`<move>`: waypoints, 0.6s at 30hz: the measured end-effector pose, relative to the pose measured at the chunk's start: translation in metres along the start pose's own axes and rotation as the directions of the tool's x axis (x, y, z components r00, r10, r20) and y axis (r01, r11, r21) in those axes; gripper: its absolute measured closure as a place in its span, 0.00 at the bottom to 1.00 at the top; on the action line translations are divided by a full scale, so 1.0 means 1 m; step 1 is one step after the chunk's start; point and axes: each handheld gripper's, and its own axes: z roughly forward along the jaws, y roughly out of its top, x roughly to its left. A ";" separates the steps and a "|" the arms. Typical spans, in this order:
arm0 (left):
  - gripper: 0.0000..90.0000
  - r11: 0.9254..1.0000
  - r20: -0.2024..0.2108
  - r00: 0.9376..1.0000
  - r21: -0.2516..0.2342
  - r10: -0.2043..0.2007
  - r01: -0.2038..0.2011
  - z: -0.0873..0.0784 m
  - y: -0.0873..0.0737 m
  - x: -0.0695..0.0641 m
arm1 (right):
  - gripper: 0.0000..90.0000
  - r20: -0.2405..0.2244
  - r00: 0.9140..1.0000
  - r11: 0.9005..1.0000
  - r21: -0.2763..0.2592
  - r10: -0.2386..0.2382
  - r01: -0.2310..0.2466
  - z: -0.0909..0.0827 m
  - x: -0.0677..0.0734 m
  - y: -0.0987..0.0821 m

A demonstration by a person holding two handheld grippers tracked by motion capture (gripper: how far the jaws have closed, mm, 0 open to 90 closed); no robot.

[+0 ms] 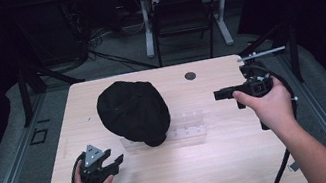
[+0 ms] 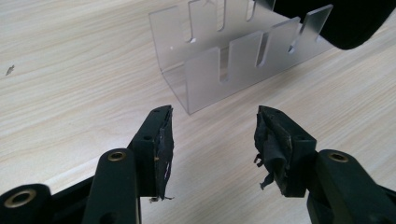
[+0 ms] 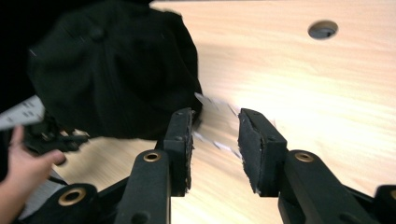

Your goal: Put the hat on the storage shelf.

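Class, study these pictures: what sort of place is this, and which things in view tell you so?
Probably a lab or workshop set up for recording: a wooden table in a dark enclosure, cables strewn over the floor behind, and a desk and chair beyond.

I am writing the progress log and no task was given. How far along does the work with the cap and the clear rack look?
Done: the black cap already lies over one end of the clear slotted rack. In hand: nothing; the left gripper and right gripper are both open and empty. What is left cannot be told.
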 end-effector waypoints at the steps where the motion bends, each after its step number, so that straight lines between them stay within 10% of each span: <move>1: 0.52 1.000 -0.004 1.000 -0.005 -0.004 0.004 0.000 -0.001 0.001 | 0.71 0.002 1.000 1.000 0.002 -0.005 0.005 0.001 -0.001 -0.006; 18: 0.52 1.000 -0.024 0.999 0.014 -0.026 0.026 0.001 -0.006 0.009 | 0.65 0.087 0.994 0.997 -0.033 -0.073 0.076 0.016 -0.016 -0.080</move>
